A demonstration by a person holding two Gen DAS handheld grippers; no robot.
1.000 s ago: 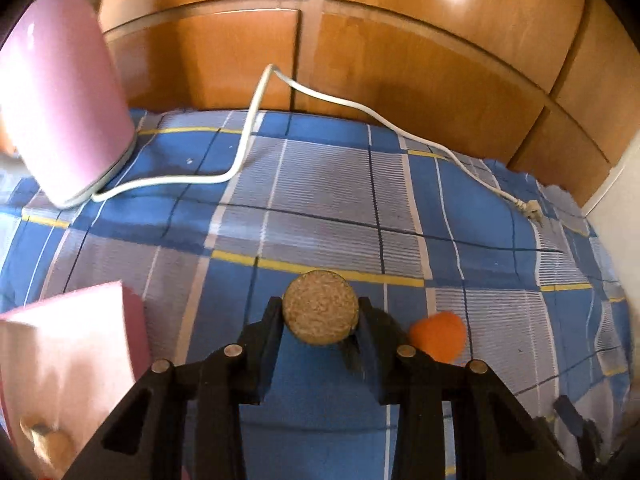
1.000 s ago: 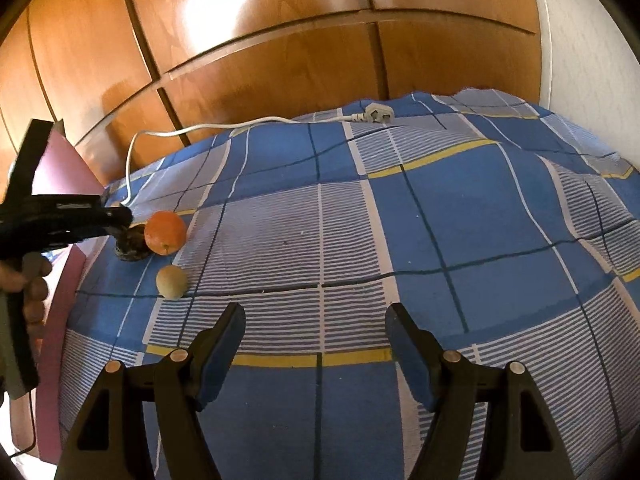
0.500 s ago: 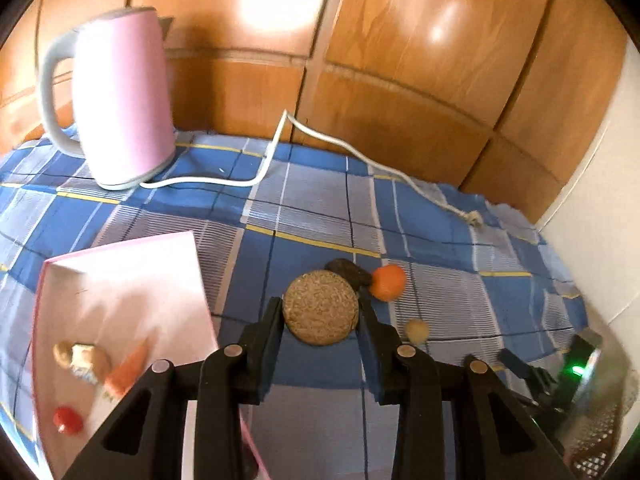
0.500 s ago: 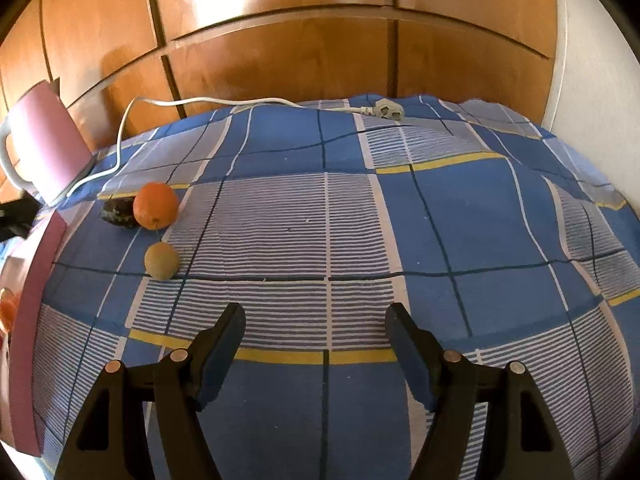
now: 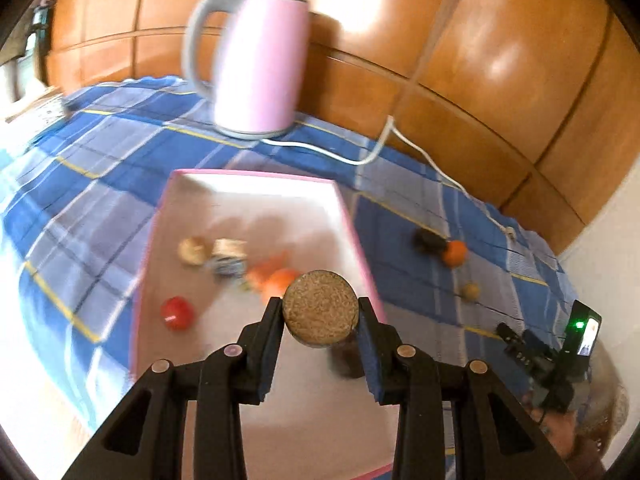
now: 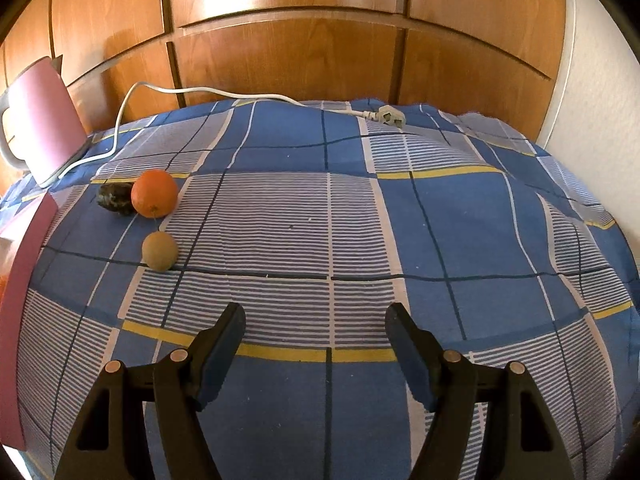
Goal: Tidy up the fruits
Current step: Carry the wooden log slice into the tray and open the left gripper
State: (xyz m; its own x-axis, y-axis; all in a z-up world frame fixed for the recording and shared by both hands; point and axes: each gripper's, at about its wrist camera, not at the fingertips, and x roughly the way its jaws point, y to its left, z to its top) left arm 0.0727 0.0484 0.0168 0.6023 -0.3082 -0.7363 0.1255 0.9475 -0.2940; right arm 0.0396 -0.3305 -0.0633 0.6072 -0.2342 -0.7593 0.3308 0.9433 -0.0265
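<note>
Tray [image 5: 256, 184] on bedspread [image 6: 360, 220], kettle [image 5: 260, 64] behind it. Orange [image 6: 154, 193], avocado [image 6: 114, 199] touching, right of tray; kiwi [image 6: 159, 251] just before them. Blurred fruits, perhaps carrot [image 5: 272, 276], in tray.

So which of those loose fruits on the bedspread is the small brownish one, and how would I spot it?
Start at the pink kettle by the wooden panels, then look across the blue checked cloth to three loose items near the pink tray. The small brownish fruit lies alone, nearest the camera. Its neighbours, the orange and a dark lumpy fruit, sit touching behind it; it is smaller, dull tan and round.
</note>
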